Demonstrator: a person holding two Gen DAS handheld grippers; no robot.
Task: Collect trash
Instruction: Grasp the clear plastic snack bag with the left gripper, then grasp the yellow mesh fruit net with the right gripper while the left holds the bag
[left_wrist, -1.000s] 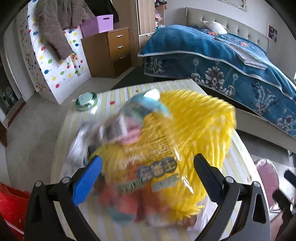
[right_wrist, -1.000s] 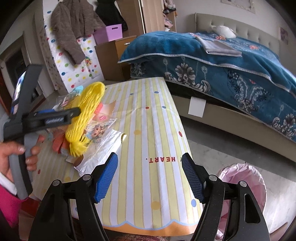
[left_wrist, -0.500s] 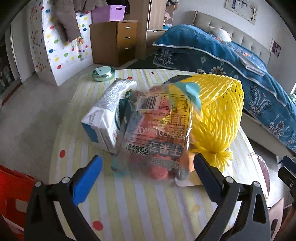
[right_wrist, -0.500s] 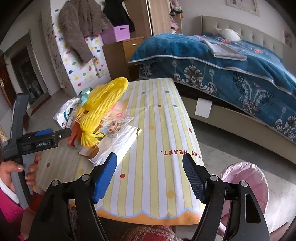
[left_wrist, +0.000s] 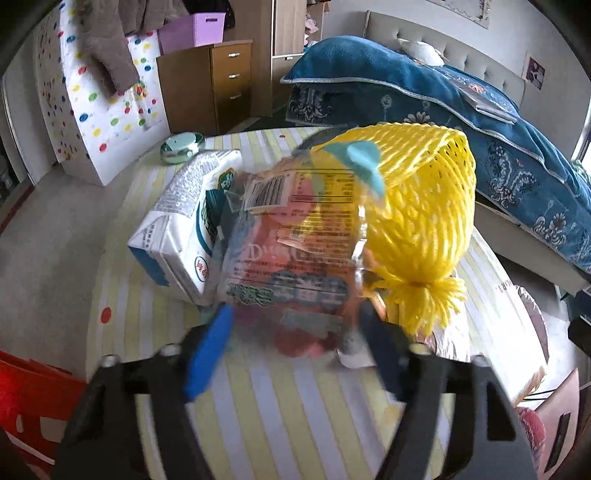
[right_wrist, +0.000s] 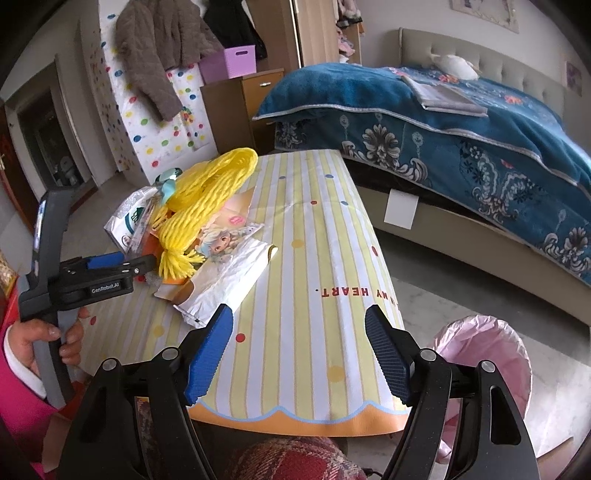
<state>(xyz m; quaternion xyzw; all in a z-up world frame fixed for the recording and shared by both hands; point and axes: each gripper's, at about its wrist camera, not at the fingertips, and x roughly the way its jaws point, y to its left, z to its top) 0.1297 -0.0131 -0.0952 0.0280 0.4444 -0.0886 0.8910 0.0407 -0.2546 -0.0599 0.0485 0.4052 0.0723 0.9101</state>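
Observation:
A heap of trash lies on the striped table (right_wrist: 314, 258): a yellow foam net (left_wrist: 417, 206), a clear printed snack wrapper (left_wrist: 291, 254), a white carton (left_wrist: 177, 236) and a white paper bag (right_wrist: 229, 280). My left gripper (left_wrist: 295, 317) is at the near end of the snack wrapper. Its jaws are closing, blurred, with the wrapper's end between them. The right wrist view shows that left gripper (right_wrist: 122, 264) low at the heap's left side, held by a hand. My right gripper (right_wrist: 299, 332) hangs open over the table's near edge with nothing between its fingers.
A bin with a pink liner (right_wrist: 487, 354) stands on the floor right of the table. A teal round tin (left_wrist: 181, 146) sits at the table's far corner. Something red (left_wrist: 29, 398) is beside the table at lower left. A bed with a blue cover (right_wrist: 461, 122) runs along the right.
The left gripper's jaws have narrowed from wide open to either side of the snack wrapper's near end, and the heap sits closer in its view. The right gripper has barely shifted.

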